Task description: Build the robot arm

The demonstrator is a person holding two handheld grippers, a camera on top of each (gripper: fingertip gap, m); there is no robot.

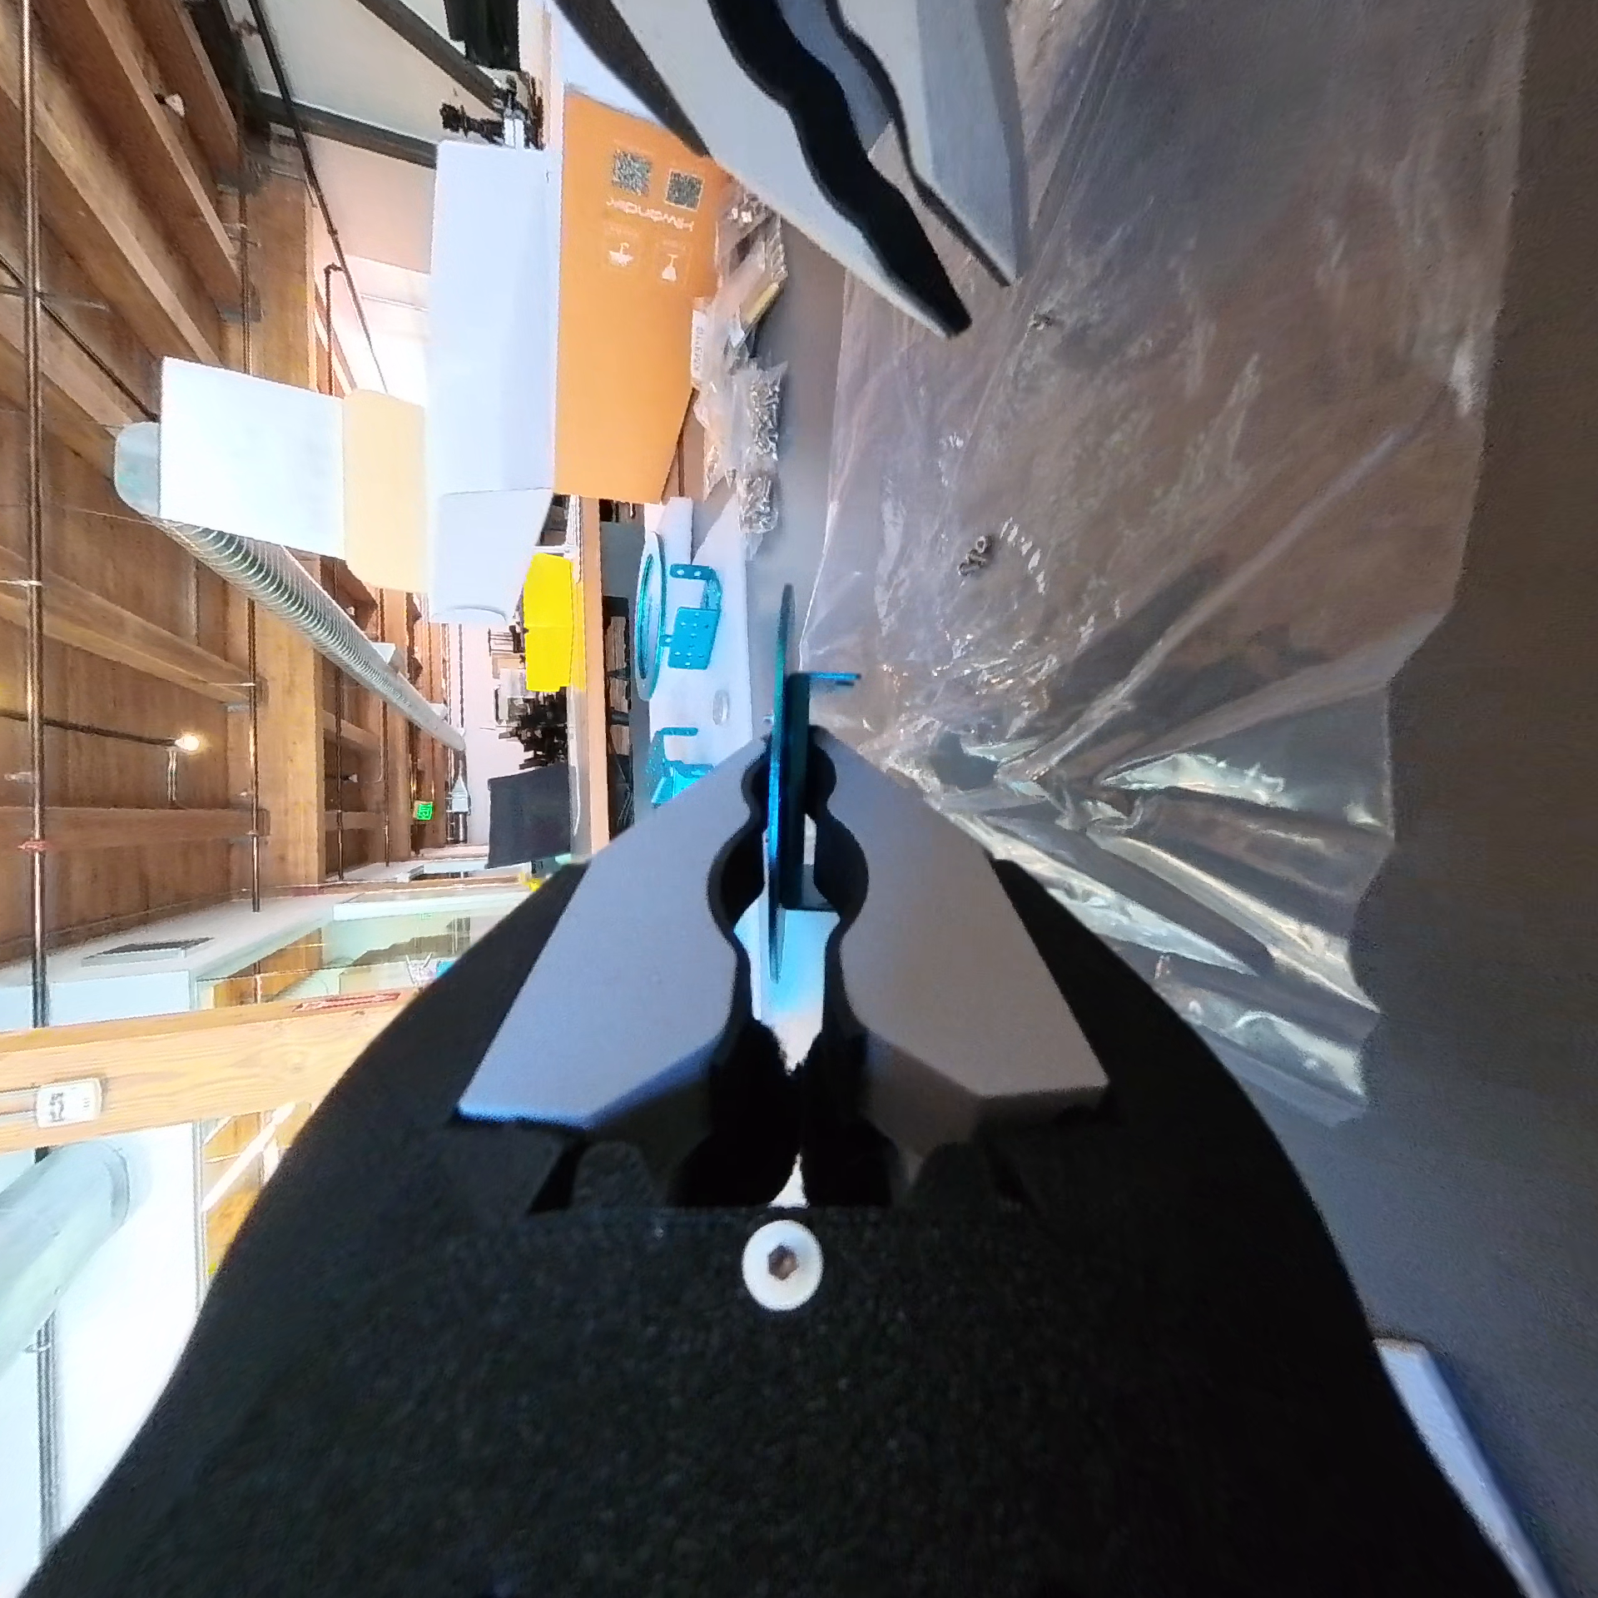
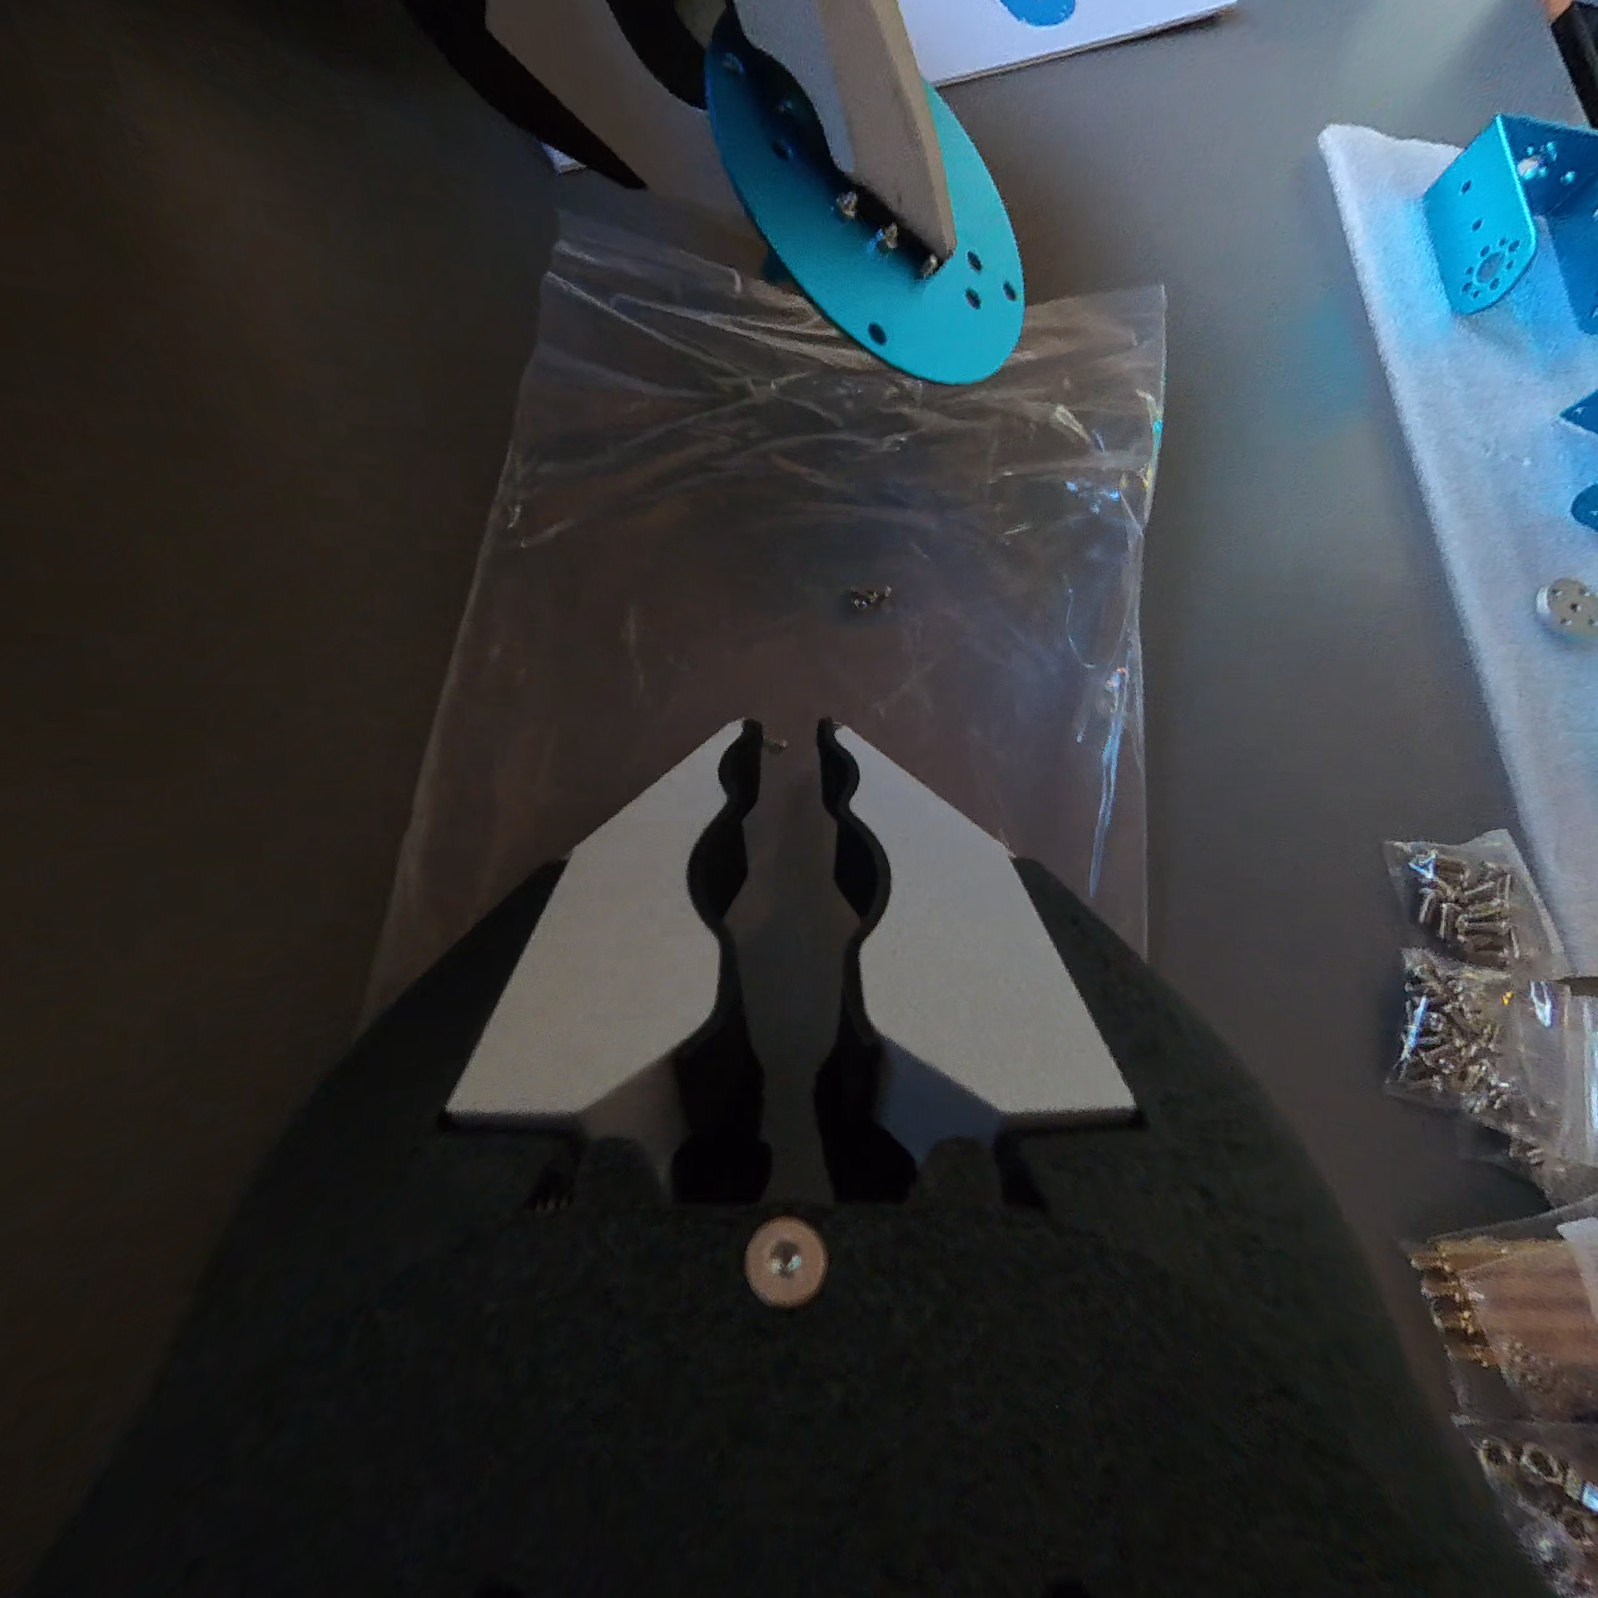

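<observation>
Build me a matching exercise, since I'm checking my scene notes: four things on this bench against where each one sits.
Things:
1. blue disc
2. clear bag
3. blue bracket
4. screw packets

Places:
A. on the white foam sheet
B. clamped in the left tool
C. flat on the dark table, below the right tool
D. on the table, nearer the camera than the foam

Pairs: 1-B, 2-C, 3-A, 4-D

The left wrist view, rolled sideways, looks level along the desk [image 1: 813,363] past a blue disc [image 1: 785,778] toward a distant workshop. The right wrist view looks steeply down, close over a clear plastic bag [image 2: 778,519]. Both views share the bag [image 1: 1167,562], the disc [image 2: 873,285] and the loose screws [image 2: 869,598].
</observation>
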